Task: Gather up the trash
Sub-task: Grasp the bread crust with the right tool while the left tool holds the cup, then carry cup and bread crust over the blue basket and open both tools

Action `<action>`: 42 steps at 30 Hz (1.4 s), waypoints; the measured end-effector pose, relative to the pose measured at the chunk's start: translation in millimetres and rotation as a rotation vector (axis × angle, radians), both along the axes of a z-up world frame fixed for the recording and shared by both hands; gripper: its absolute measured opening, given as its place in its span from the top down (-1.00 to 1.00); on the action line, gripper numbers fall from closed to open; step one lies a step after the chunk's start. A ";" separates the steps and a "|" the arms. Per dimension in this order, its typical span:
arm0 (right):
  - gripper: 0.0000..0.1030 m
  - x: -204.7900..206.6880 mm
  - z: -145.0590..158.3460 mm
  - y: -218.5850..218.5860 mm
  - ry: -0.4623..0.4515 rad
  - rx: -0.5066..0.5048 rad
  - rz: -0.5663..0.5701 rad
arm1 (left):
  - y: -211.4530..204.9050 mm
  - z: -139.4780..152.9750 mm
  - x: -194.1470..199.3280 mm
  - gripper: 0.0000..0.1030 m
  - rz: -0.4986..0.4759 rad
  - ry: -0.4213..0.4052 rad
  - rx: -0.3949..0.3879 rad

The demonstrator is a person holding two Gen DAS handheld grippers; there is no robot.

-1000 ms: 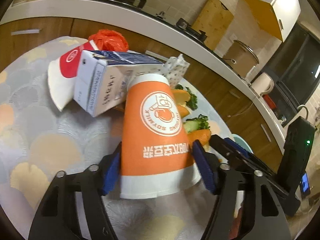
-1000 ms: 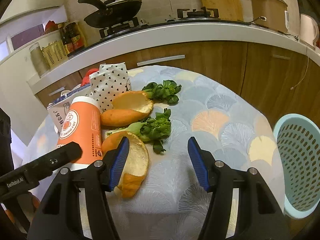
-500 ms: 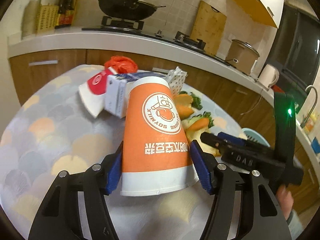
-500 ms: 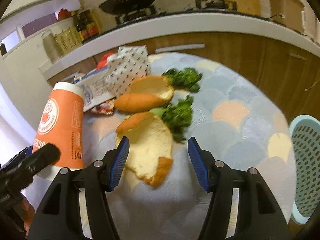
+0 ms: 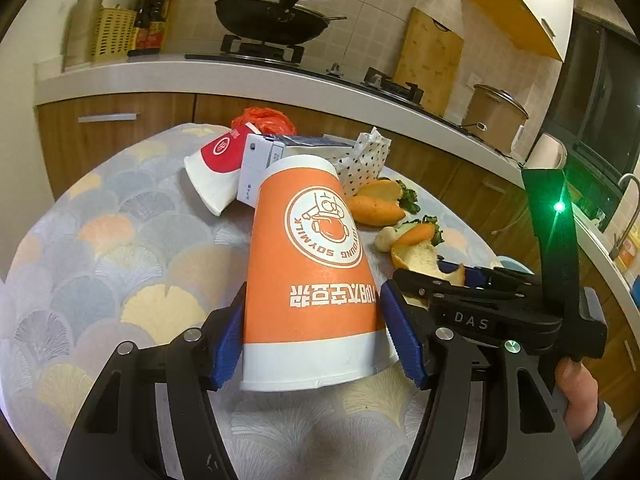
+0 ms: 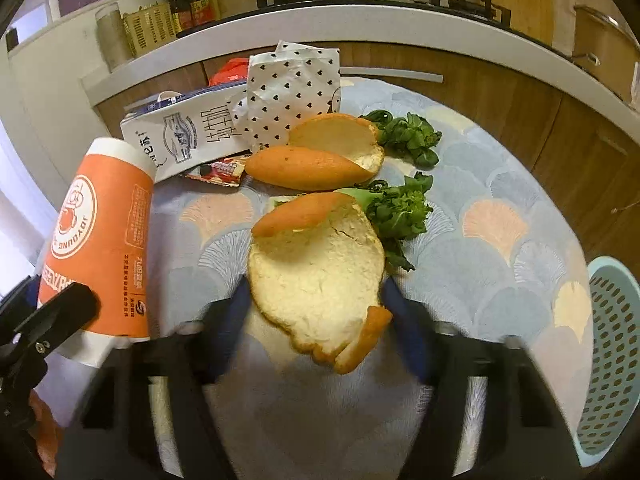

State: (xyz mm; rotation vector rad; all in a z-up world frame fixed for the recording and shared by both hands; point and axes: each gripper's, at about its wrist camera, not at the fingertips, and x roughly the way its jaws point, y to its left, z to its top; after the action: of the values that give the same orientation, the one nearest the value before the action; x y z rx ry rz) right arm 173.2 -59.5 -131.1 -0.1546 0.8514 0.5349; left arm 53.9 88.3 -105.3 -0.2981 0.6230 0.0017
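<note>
My left gripper (image 5: 314,340) is shut on an upside-down orange soymilk paper cup (image 5: 312,268) and holds it above the round table (image 5: 100,264); the cup also shows in the right wrist view (image 6: 100,240). My right gripper (image 6: 316,320) is open, its blue pads on either side of a large orange peel (image 6: 320,276) lying on the table. It is blurred. Behind lie a second peel (image 6: 320,160), green leaves (image 6: 400,208), a milk carton (image 6: 184,136), a dotted paper bag (image 6: 292,96) and a red-and-white cup (image 5: 216,164).
A light-blue perforated basket (image 6: 612,360) stands at the table's right edge. A red plastic bag (image 5: 264,120) lies at the far side of the table. A wooden kitchen counter (image 5: 132,116) with stove and wok curves behind the table.
My left gripper has lifted the orange cup off the table and pulled back. My right gripper has moved forward over the large orange peel, which now lies between its pads.
</note>
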 end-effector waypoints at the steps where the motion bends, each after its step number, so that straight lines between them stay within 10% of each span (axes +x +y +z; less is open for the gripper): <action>1: 0.21 -2.5 1.8 -1.6 -0.013 0.008 0.006 | -0.2 0.3 0.0 -0.19 0.000 0.000 0.001; 6: 0.68 -11.8 8.6 -19.6 -0.021 0.075 -0.006 | -3.1 3.8 -1.1 -0.19 -0.010 -0.003 -0.005; 29: 0.72 -48.5 79.0 -175.1 -0.214 0.160 -0.264 | -116.5 57.8 28.6 -0.19 -0.269 -0.118 0.038; 42: 0.72 -40.7 54.5 -294.8 -0.177 0.162 -0.493 | -239.9 43.7 92.7 -0.19 -0.490 -0.064 0.046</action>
State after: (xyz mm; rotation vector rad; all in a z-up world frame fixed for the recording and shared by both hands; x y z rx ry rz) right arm 132.6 -354.3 -76.6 0.1539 0.6388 0.1223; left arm 146.6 -151.6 -61.6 -0.0948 0.6188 -0.4615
